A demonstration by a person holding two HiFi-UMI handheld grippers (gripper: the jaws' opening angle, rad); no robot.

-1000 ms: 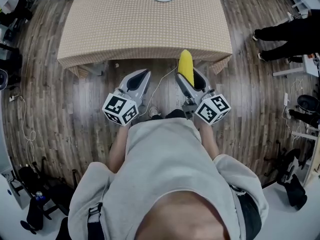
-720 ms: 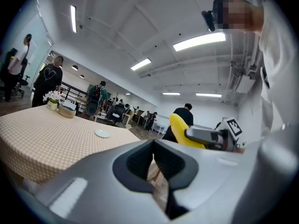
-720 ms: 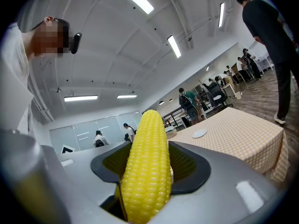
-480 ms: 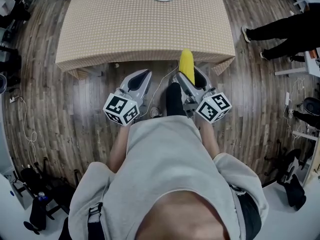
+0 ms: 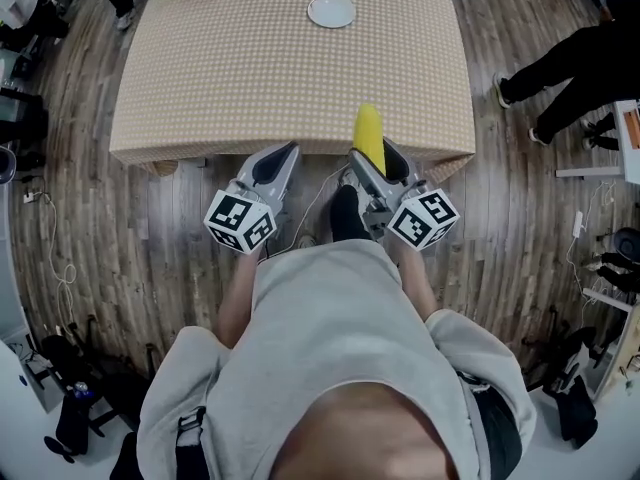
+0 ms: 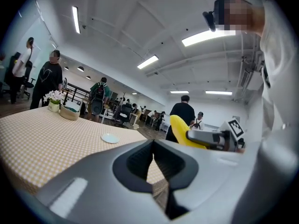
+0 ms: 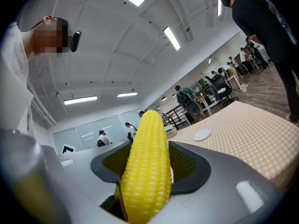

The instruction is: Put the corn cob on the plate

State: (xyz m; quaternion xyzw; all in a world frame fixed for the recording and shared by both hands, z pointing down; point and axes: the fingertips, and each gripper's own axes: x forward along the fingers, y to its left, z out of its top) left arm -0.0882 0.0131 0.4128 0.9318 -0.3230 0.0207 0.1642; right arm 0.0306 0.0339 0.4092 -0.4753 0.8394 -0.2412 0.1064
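Head view: one corn cob (image 5: 369, 136), one plate (image 5: 331, 11).

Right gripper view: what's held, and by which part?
The corn cob, clamped in the right tongs by the sides of its lower half; its tip sticks out beyond them. The left tongs are shut and empty.

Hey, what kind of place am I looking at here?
Probably a large open-plan office or lab: long ceiling strip lights, rows of desks and chairs with people behind, and one table in a checked cloth on a wood-plank floor.
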